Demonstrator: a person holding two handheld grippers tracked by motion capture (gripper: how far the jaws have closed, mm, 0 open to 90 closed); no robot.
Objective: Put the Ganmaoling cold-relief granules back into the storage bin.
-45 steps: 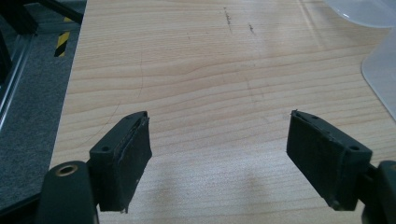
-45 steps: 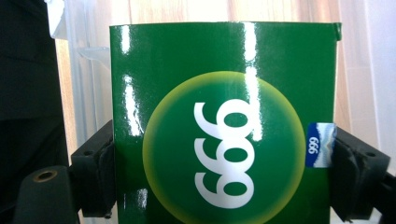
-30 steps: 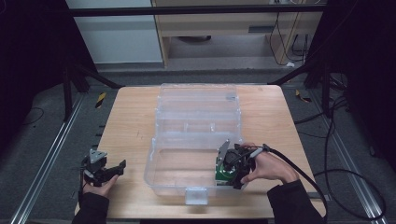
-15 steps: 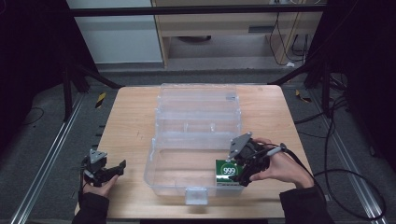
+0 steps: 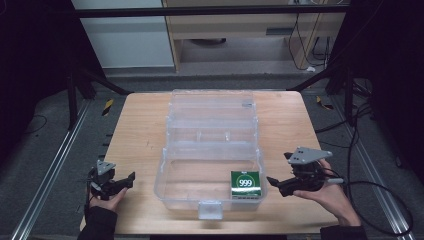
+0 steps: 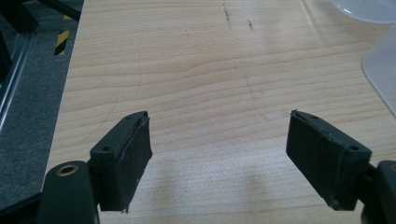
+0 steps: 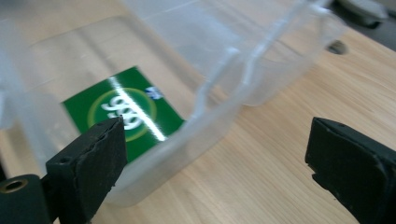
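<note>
Currently green box (image 5: 245, 184) lies flat in the clear bin's (image 5: 210, 150) near corner, just ahead of right gripper (image 5: 282, 185), jaws apart, empty. Left gripper (image 5: 125, 181) idles, jaws apart, over bare surface (image 6: 210, 70). Judgement: retreat level, avoiding bin wall.

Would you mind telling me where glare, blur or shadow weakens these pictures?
Right gripper view: a white glare streak crosses the green 999 box, which looks soft through the clear plastic box. Left gripper view: sharp wood grain, faint shadows beneath the fingers. High view: table evenly lit, surroundings dark.
</note>
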